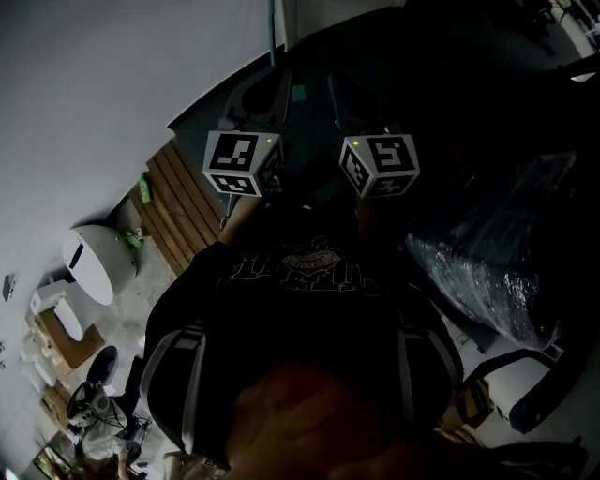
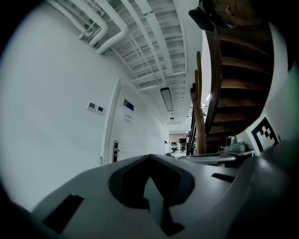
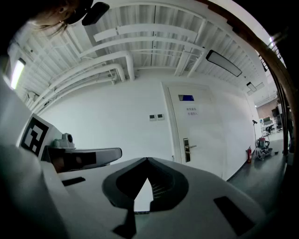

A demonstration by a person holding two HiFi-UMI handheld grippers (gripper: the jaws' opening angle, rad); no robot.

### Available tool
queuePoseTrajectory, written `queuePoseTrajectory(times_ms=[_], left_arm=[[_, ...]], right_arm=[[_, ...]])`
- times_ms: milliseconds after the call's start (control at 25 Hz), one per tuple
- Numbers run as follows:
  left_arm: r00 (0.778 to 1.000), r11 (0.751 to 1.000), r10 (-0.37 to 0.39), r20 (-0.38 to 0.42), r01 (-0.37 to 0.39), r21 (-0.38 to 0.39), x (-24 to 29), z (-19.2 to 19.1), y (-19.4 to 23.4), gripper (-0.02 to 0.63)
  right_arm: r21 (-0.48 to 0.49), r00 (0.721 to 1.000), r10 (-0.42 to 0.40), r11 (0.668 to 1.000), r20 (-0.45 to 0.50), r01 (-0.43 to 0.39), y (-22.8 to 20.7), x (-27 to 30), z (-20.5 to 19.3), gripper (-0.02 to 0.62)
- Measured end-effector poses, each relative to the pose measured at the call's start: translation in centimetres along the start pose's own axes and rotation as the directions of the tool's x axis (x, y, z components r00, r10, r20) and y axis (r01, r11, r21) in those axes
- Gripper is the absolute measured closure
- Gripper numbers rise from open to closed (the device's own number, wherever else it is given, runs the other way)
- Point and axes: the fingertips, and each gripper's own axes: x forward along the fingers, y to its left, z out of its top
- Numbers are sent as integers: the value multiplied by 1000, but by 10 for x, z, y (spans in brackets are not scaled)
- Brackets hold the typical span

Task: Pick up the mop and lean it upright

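Observation:
No mop shows clearly in any view. A thin pale pole [image 1: 276, 28] stands against the wall at the top of the head view; I cannot tell what it is. Both grippers are held up side by side in front of the person's dark-shirted chest [image 1: 309, 281]. The left gripper [image 1: 274, 89] [image 2: 149, 156] is shut, its jaws meeting with nothing between them. The right gripper [image 1: 336, 94] [image 3: 147, 159] looks the same, jaws together and empty. Both point along a corridor, tilted up toward the ceiling.
A wooden staircase [image 2: 243, 60] rises on the right, and its slatted steps [image 1: 178, 206] lie at the left of the head view. A white door [image 3: 187, 135] is set in the white wall. A white rounded machine [image 1: 89, 262] and a plastic-wrapped dark bulk [image 1: 497, 272] flank the person.

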Motion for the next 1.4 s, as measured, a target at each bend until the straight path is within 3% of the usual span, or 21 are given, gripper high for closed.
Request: queuePoseTrajectory(times_ms=[400,640,1040,1400], left_arm=[[999,999,-34,12,34,-20,37,-3,58,569],[999,998,-55,-3,54,-34,62,-4,117,569],[996,996,-92,-12,92,-20,93,-6,189,569],[998,998,-52,-45,51,-32,163,-22,237,569]], right_arm=[[-26,1000,4,1000,-8,-5,3,72,-3,577],[-47,1000,-17,999,0,17,3,135,1,577],[-19,999,-45,999,-9,45,10,221,-9,575],[-8,1000,2,1000,-27,-3,-34,292,-12,575]])
